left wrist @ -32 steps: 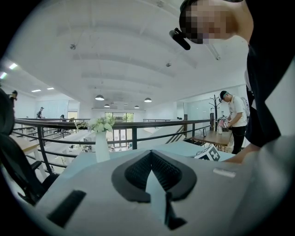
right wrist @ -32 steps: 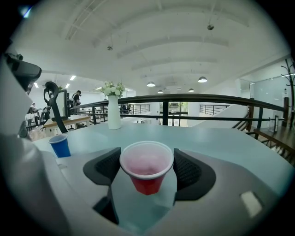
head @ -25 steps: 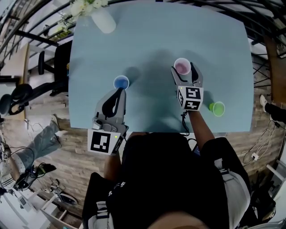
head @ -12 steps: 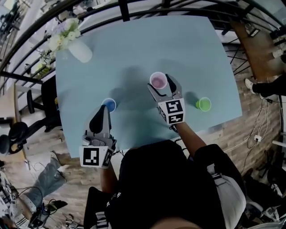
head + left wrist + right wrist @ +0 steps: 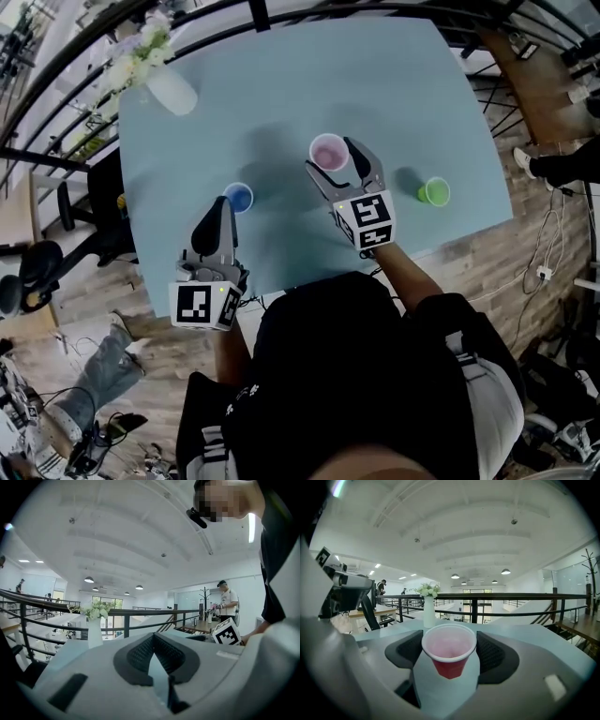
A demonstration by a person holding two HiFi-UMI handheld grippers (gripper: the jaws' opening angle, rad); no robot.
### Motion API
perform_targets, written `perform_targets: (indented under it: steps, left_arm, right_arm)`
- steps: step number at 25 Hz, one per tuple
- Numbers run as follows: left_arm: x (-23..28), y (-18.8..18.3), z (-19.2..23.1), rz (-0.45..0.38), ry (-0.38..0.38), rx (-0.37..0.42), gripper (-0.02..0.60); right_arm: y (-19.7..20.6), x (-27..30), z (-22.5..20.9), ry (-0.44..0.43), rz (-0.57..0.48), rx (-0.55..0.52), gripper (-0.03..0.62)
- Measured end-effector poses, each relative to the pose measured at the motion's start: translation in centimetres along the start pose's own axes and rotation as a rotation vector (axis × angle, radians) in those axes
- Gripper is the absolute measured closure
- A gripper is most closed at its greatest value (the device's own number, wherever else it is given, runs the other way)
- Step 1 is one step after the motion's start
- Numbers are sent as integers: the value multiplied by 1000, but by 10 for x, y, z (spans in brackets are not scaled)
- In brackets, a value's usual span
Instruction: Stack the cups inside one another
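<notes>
While the right gripper (image 5: 330, 159) clasps the red cup (image 5: 449, 656), the left gripper (image 5: 221, 204) sits clenched and empty just beside the blue cup (image 5: 239, 198) on the table (image 5: 281, 84).

Open office mezzanine: black railing (image 5: 520, 596), wooden desk (image 5: 358, 613), ceiling lamps (image 5: 505, 571)

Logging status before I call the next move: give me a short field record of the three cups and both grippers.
table: light blue; three cups, flower vase at far left corner
red cup: upright, between the right gripper's pads
right gripper: closed on the red cup
blue cup: upright, empty, close to the left gripper's tip; contact unclear
left gripper: jaws together, holding nothing
green cup: upright, alone, right of the right gripper
stacked so far: none
</notes>
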State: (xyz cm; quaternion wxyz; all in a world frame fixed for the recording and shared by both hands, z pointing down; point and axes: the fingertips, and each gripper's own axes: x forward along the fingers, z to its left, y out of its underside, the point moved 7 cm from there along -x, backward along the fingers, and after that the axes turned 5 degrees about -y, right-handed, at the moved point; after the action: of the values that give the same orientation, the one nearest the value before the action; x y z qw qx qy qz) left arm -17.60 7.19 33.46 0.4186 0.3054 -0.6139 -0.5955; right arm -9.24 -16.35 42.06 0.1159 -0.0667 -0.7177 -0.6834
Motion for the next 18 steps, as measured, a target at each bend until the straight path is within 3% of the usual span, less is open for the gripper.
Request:
perform_targets:
  steps: [6,18]
  left_arm:
    - [-21,4,12,-3,-31,1,589]
    - [-77,8,39,-34,-174,-10,589]
  right_arm:
    - [-9,5,28,-60,-8,-17,226]
    - [-16,39,101,-247,-24,-75,226]
